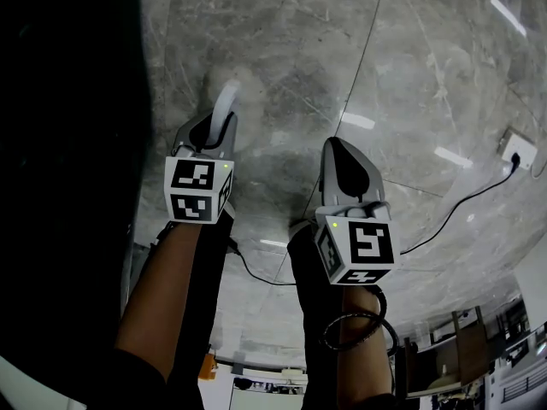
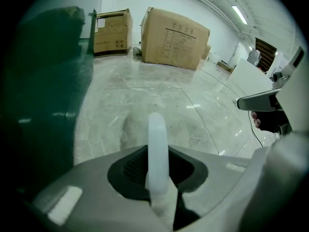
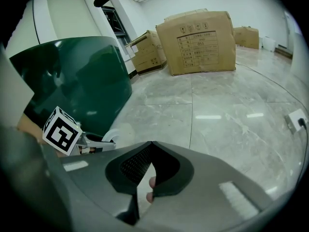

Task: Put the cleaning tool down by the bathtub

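Cleaning tool [image 2: 157, 146]: only a white, curved bar of it shows, standing up out of the left gripper [image 1: 219, 133], whose fingers are clamped on it from both sides. Its working end is hidden behind the gripper body, so I cannot say what kind of tool it is. It hangs in the air above the grey marble floor [image 1: 359, 58], touching nothing else, so the putting down is not yet done.

The grip sits low on the bar, which seems to me a sensible hold for lowering it without it swinging. Just to the left rises a dark green, glossy curved wall, probably the bathtub [image 3: 82, 81]; the tool is near it, over bare floor that looks a fair spot to set it.

The right gripper [image 1: 340, 156] is held alongside, its fingers pressed together on nothing, seemingly kept out of the way. Farther off stand cardboard boxes [image 3: 200, 40], and a black cable [image 1: 461, 205] runs to a floor socket [image 1: 519, 149].
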`<control>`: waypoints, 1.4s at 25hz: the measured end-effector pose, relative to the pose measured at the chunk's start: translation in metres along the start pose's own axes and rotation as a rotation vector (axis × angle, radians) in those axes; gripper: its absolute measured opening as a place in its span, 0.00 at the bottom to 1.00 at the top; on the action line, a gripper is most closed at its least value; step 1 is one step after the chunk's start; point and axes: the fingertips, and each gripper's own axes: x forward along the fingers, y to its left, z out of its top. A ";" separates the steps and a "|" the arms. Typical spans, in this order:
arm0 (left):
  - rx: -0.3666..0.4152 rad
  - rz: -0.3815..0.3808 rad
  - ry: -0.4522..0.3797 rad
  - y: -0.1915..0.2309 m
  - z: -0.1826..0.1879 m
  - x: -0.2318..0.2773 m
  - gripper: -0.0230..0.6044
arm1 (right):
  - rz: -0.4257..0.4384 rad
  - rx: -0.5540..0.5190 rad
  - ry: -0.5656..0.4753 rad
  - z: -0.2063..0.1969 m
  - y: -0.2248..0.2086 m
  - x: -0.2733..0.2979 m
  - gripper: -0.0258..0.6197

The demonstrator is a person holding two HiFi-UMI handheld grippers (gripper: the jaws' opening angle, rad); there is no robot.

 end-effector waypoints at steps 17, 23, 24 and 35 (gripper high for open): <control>0.020 -0.009 0.008 0.002 -0.024 0.030 0.16 | -0.005 0.011 0.000 -0.026 -0.003 0.021 0.08; 0.034 -0.017 0.008 0.001 -0.023 0.033 0.16 | -0.006 0.005 -0.006 -0.026 -0.007 0.020 0.08; 0.038 -0.019 0.011 0.001 -0.024 0.034 0.16 | -0.008 0.004 -0.005 -0.026 -0.009 0.019 0.08; 0.053 -0.057 0.008 -0.002 -0.021 0.031 0.22 | -0.014 -0.010 -0.002 -0.022 -0.010 0.012 0.08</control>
